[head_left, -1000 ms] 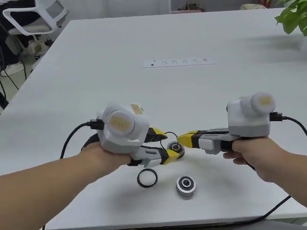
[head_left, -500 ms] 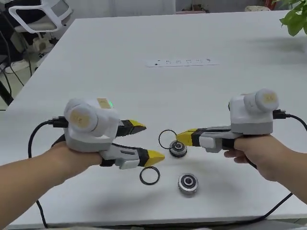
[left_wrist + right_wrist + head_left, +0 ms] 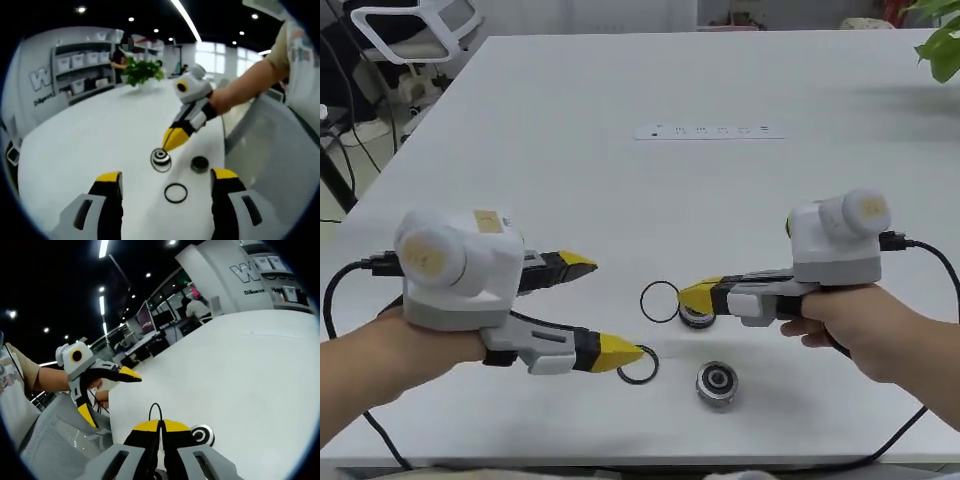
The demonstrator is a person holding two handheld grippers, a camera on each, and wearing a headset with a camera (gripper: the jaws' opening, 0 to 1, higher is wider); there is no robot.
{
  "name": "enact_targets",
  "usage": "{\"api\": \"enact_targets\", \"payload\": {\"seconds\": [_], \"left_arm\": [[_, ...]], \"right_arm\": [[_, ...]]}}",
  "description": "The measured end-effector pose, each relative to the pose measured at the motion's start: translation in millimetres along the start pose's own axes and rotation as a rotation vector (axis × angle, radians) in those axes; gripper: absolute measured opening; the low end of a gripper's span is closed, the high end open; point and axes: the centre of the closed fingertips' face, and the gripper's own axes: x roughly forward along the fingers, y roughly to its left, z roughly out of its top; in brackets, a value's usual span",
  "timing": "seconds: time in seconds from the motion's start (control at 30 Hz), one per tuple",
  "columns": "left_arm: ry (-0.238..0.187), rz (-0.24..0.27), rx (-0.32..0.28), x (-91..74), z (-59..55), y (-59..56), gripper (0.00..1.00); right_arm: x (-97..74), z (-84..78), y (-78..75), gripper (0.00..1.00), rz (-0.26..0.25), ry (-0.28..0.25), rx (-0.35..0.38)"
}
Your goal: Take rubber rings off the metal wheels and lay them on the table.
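The left gripper (image 3: 595, 306) is released: its yellow-tipped jaws stand wide apart above the smooth white table (image 3: 620, 180). The right gripper (image 3: 692, 295) is clenched, its tips pinching a thin black rubber ring (image 3: 643, 301), which forms a round loop beside the jaws. Directly under these tips lies a round metal wheel (image 3: 696, 317) with a bright rim. A second rubber ring (image 3: 638, 383) lies flat on the table, near a second metal wheel (image 3: 717, 382).

at lower centre my right gripper (image 3: 160, 426) pinches a thin rubber ring (image 3: 150, 412); a metal wheel (image 3: 203, 434) sits just right.
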Motion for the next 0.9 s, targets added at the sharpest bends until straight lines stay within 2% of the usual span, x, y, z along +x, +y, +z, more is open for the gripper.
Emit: {"api": "enact_targets", "payload": {"seconds": [0.17,0.53,0.73,0.9], "left_arm": [[0.008,0.008,0.0,-6.6,-5.9,-0.6,0.77],[0.041,0.013,0.013,-18.2,-19.0,-1.3,0.81],[0.054,0.014,0.026,-20.4,-23.0,-2.3,0.82],[0.059,0.017,0.024,-21.6,-25.5,-1.1,0.81]], "right_arm": [[8.0,-11.6,12.4,0.0,0.037,0.054,-0.001],[20.7,-36.2,24.2,0.0,0.089,0.159,0.003],[24.6,-44.5,25.5,0.0,0.11,0.198,0.022],[29.2,-52.0,22.6,0.0,0.102,0.23,0.026]]}}
